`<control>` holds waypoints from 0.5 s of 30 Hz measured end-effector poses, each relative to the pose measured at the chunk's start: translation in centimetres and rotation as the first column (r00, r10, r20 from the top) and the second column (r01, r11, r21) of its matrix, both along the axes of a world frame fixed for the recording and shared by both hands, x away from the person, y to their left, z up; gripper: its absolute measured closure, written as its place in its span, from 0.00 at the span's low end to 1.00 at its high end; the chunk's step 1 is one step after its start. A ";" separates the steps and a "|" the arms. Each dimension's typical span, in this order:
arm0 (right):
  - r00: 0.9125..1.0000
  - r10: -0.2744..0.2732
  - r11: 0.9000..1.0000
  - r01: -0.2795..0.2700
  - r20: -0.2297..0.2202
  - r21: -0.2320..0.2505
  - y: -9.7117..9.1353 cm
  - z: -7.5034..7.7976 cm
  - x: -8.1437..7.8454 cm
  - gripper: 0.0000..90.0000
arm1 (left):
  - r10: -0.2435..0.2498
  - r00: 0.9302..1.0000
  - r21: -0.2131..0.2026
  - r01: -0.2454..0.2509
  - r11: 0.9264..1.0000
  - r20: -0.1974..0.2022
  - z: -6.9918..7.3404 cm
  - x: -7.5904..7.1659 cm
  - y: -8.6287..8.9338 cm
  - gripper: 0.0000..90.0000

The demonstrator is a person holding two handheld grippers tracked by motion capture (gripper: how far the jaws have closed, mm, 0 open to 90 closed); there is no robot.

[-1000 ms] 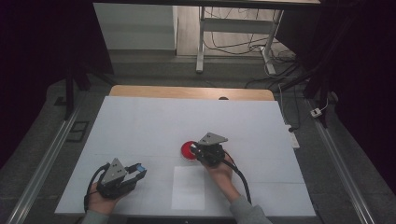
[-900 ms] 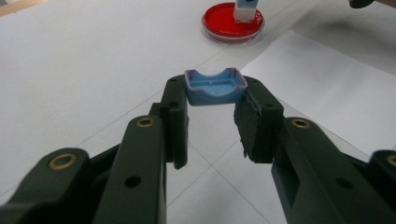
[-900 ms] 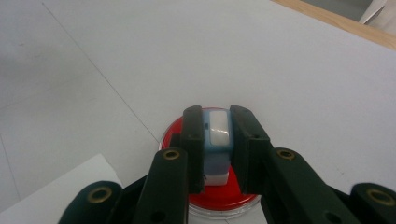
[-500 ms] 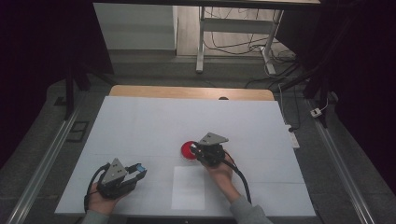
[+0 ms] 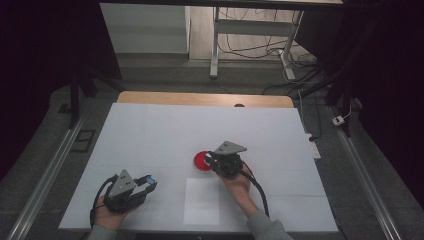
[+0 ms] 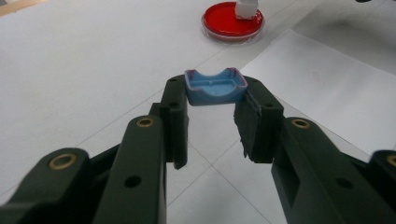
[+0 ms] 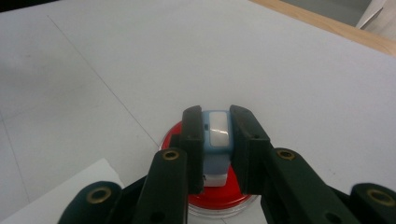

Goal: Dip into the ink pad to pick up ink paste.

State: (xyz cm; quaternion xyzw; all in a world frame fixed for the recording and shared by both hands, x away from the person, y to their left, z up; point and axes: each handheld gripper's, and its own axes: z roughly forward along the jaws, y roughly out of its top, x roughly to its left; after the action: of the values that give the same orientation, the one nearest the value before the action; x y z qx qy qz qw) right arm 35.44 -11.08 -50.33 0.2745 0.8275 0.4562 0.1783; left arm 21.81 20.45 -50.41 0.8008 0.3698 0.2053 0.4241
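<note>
While over the red dish [image 7: 219, 196], right tongs [image 7: 215, 140] clamped on a pale-blue block [image 7: 217, 140] (left tongs [image 6: 215, 100] on a blue cap [image 6: 215, 87]).

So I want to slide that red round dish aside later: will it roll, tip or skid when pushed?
The red round dish lies flat, low and wide on the white table, so it will probably slide, not tip or roll. Its clear rim looks like smooth thin plastic, so likely light and quick to skid. The right gripper holds a pale blue block over it.
</note>
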 end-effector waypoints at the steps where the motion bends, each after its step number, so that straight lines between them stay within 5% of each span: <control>1: 1.000 0.000 1.000 0.000 0.002 0.004 -0.1 0.1 0.0 0.84 | 0.000 1.000 0.001 0.000 1.000 0.000 0.0 0.0 0.0 0.73; 15: 0.999 -0.019 1.000 0.018 0.033 0.021 -0.9 1.0 0.4 0.84 | -0.002 1.000 0.005 0.002 1.000 0.000 0.0 0.0 -0.1 0.73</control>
State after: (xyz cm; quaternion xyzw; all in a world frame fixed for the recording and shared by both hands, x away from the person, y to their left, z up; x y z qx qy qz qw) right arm 35.82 -11.94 -49.34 0.2765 0.8171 0.4675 0.1932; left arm 21.84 20.37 -50.44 0.8022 0.3685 0.2057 0.4223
